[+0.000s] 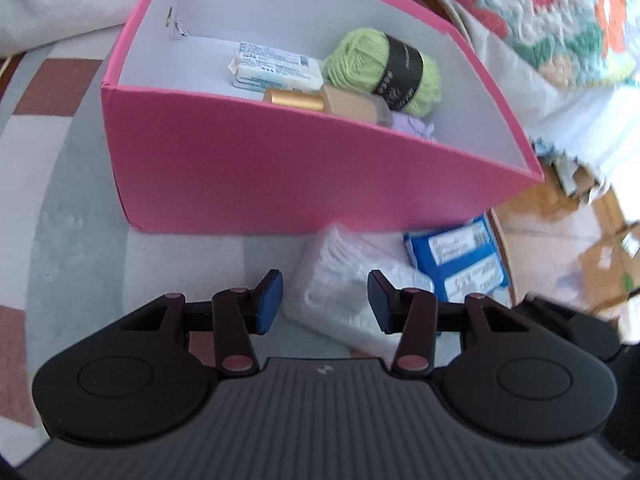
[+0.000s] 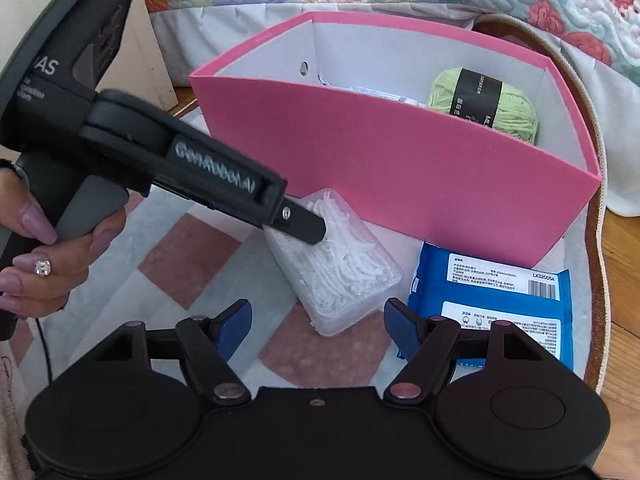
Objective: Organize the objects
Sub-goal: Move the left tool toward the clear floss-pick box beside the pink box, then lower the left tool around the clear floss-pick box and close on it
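Meanwhile, the left gripper [image 1: 324,300] hung over the clear box of floss picks [image 2: 340,264], its fingers apart on either side and not pressing it. The right gripper [image 2: 316,328] hovered with fingers spread wide and nothing between them, near the blue wipes pack [image 2: 492,288]. Both items lay on the checked rug [image 2: 200,248], just in front of the pink box [image 1: 256,168], which held green yarn [image 1: 372,64], a soap bar [image 1: 276,70] and a gold bottle [image 1: 320,102].
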The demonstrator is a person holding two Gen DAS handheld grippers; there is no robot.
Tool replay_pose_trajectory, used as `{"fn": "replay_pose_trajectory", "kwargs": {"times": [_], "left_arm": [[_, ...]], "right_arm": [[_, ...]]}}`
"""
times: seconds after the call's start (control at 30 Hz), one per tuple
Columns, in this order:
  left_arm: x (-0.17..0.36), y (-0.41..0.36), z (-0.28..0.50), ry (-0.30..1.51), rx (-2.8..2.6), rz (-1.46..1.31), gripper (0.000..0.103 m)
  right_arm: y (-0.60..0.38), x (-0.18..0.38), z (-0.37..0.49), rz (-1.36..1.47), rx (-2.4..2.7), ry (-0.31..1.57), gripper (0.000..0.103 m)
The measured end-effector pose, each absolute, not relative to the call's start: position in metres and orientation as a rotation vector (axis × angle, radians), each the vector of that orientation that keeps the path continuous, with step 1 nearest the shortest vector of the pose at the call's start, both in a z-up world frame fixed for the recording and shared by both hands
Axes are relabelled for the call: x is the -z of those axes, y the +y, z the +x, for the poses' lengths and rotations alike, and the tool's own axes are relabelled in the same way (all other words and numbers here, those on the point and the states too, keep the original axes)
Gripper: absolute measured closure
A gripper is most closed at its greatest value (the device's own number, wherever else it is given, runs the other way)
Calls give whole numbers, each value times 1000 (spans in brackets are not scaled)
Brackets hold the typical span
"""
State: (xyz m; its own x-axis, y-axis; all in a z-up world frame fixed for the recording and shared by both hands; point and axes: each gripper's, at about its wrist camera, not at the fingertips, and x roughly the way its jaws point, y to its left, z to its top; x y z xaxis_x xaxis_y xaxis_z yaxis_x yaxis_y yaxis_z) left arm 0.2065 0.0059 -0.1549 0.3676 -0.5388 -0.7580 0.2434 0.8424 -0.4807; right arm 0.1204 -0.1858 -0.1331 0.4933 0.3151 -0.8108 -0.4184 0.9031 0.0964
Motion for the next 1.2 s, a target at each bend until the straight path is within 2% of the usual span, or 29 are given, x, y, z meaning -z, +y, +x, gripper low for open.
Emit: {"fn": "replay_pose_trajectory", "kwargs": {"times": [0.03, 0.27, 0.6, 0.73, 1.07, 1.13, 1.17, 1.2], "left_arm": [[158, 7, 209, 1077, 509, -327, 56], [157, 15, 204, 1113, 538, -399, 61], [157, 13, 178, 1246, 560, -477, 60], [156, 6, 172, 1232, 526, -371, 60], [161, 18, 183, 1186, 524, -405, 58], [163, 15, 184, 1196, 532, -418, 60], [162, 14, 184, 1202, 541, -422, 68], [162, 12, 185, 1208, 550, -422, 68]], "right_arm": [[-186, 136, 122, -118, -442, 962, 26], [-188, 141, 127, -98, -426, 971, 26], [-192, 134, 116, -124, -469, 975, 22], [-195, 137, 115, -44, -458, 1007, 17], [-193, 146, 118, -61, -417, 1009, 17], [-192, 143, 116, -88, -425, 999, 22], [-191, 140, 114, -112, -431, 986, 23], [-190, 138, 113, -139, -438, 972, 25]]}}
